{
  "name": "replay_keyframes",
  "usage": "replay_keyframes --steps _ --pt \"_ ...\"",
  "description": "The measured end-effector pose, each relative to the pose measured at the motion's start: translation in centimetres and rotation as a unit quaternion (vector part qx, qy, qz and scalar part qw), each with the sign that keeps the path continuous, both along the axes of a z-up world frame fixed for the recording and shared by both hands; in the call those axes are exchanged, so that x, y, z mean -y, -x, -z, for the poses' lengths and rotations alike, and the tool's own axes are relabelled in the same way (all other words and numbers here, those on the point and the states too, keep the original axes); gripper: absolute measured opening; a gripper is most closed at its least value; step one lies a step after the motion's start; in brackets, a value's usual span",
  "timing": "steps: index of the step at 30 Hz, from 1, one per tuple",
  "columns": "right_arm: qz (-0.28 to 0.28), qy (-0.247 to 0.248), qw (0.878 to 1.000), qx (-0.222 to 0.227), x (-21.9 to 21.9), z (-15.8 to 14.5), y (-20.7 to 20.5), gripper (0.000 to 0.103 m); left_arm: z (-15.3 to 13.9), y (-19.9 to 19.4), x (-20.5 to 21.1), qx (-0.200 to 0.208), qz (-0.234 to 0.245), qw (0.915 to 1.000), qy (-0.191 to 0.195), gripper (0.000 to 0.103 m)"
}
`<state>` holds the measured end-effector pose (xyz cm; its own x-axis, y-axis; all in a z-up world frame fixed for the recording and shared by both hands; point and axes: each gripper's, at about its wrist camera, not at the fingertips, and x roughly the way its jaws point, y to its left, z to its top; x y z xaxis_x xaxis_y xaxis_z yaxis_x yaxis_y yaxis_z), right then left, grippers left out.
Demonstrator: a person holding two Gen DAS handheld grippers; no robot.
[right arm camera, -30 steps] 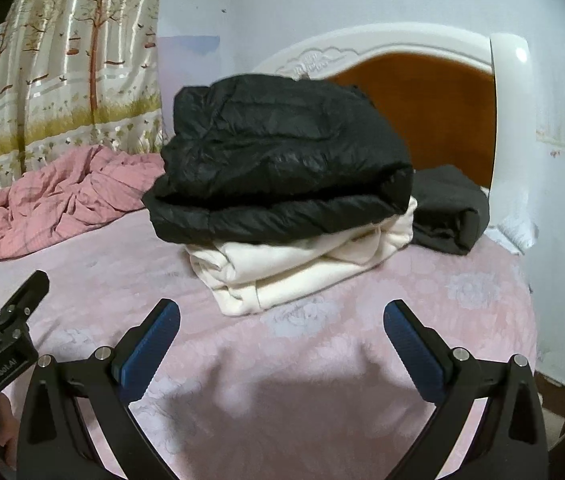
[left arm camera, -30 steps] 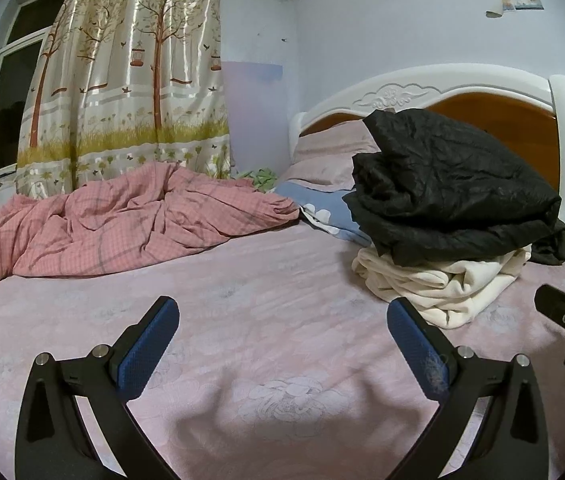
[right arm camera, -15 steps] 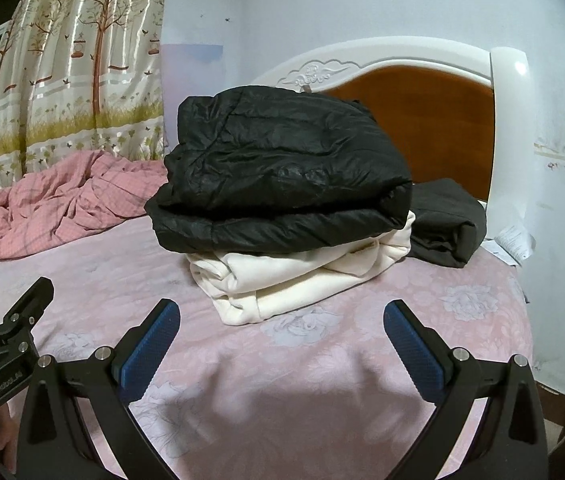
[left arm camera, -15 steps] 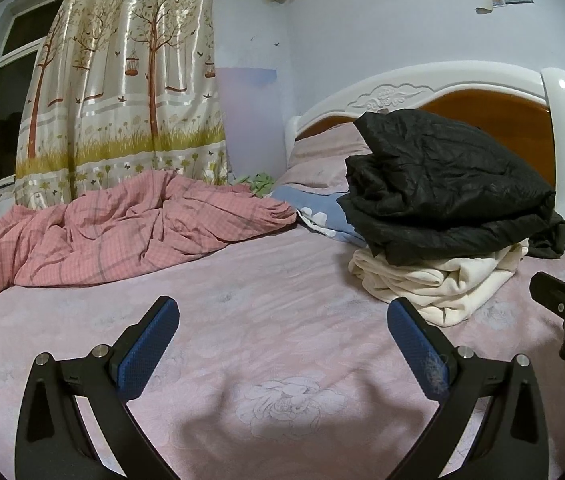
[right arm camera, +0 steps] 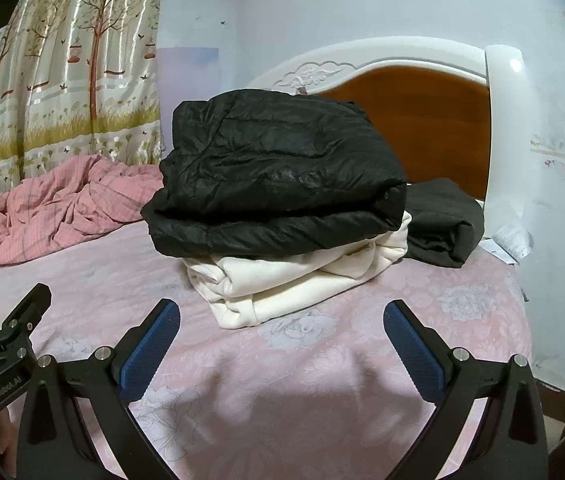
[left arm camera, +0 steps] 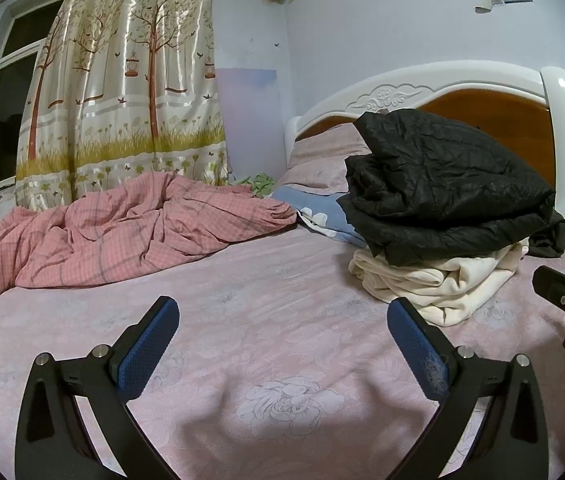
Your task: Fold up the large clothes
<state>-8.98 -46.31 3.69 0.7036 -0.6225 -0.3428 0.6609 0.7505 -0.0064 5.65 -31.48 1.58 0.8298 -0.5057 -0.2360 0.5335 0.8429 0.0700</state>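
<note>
Dim indoor light, soft shadows, fisheye-warped edges.

Two wrist fisheyes, low over the bed (left arm camera: 282, 300), facing the headboard (right arm camera: 414, 120); right nearer; both share the folded clothes stack (left arm camera: 442, 208).

Three folded garments (right arm camera: 278, 184), two grippers (right arm camera: 282, 330)

- In front of the left gripper (left arm camera: 282, 336) the pink bed sheet (left arm camera: 242, 312) lies bare; its jaws are wide apart and hold nothing.
- On the far left the crumpled pink checked quilt (left arm camera: 122, 228) blocks the way.
- On the right stands a pile: the folded black jacket (right arm camera: 278, 176) on the folded cream garment (right arm camera: 290, 280).
- Bare sheet lies between the right gripper (right arm camera: 282, 332), also wide apart, and this pile.
- Behind the pile a second dark folded garment (right arm camera: 446, 220) and the headboard (right arm camera: 414, 120) close the space.
</note>
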Motion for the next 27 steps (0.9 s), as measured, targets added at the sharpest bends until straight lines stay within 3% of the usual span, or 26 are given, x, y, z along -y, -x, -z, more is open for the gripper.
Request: replay_keyframes --steps 27 --pt "-0.003 -0.001 1.000 -0.003 -0.14 -0.15 0.02 0.103 0.08 0.01 0.13 -0.004 -0.001 1.0000 0.004 0.103"
